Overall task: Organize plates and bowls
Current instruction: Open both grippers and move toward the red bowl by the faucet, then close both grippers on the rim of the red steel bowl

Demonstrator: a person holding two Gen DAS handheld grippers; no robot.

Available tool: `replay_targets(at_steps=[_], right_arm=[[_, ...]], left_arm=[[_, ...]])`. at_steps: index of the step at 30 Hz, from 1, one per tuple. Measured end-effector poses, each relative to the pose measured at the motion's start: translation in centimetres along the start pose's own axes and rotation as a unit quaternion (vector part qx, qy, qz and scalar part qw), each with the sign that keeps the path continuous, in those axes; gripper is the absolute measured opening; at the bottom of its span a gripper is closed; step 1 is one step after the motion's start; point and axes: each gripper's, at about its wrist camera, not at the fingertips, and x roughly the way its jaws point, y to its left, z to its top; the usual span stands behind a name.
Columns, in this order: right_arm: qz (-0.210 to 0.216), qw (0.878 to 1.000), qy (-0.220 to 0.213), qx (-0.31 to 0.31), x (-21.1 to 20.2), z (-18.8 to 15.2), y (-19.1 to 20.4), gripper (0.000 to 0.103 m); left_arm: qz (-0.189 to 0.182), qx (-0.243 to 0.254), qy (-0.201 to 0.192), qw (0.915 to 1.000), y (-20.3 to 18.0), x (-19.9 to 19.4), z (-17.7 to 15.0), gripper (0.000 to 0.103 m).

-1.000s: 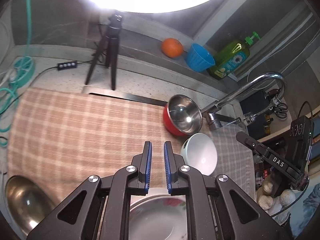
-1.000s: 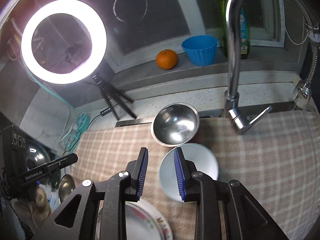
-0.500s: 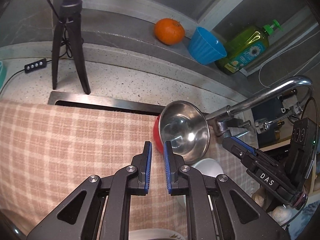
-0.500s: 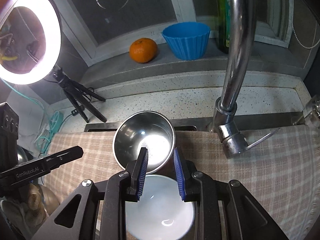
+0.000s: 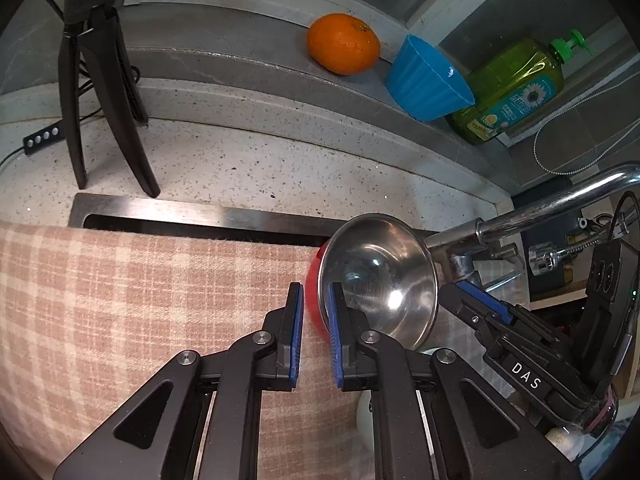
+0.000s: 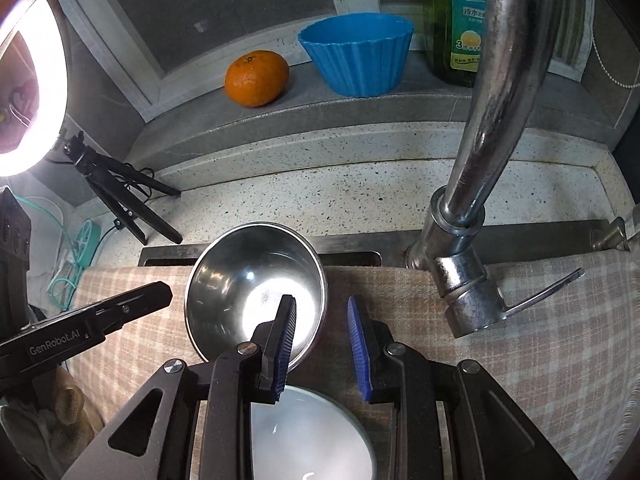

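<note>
- Both views are evenly bright and sharp at the centre, with no motion blur.
- The ring light (image 6: 24,92) at the right wrist view's left edge is blown out to white.
- Its glare forms a hot white patch inside the steel bowl (image 6: 256,292), with smaller glints in the left wrist view (image 5: 380,284).
- The faucet (image 6: 496,92) carries streaked highlights.
- Strong fisheye bending curves the bench (image 5: 240,160) edge and window ledge (image 6: 320,108); the corners fall to black vignette.
- Shadows under the tripod (image 5: 100,92) are soft and faint.
</note>
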Motion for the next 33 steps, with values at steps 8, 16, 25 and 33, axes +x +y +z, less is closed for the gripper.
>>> replay_targets(at_steps=[8,16,25,33], right_arm=[[-0.005,1.000,0.013,-0.012,0.8,0.2,0.6,0.024],[-0.008,1.000,0.023,-0.012,1.8,0.4,0.4,0.024],[-0.011,0.999,0.035,-0.023,2.5,0.6,0.3,0.014],[-0.012,0.999,0.034,-0.023,2.7,0.7,0.4,0.008]], left_arm=[[0.001,-0.005,0.006,1.0000,0.2,1.1,0.3,0.011],[0.013,0.010,0.000,0.9999,-0.3,1.4,0.2,0.011],[0.032,0.035,-0.005,0.9989,-0.9,1.7,0.1,0.007],[0.034,0.046,-0.008,0.9983,-1.3,1.9,0.1,0.005]])
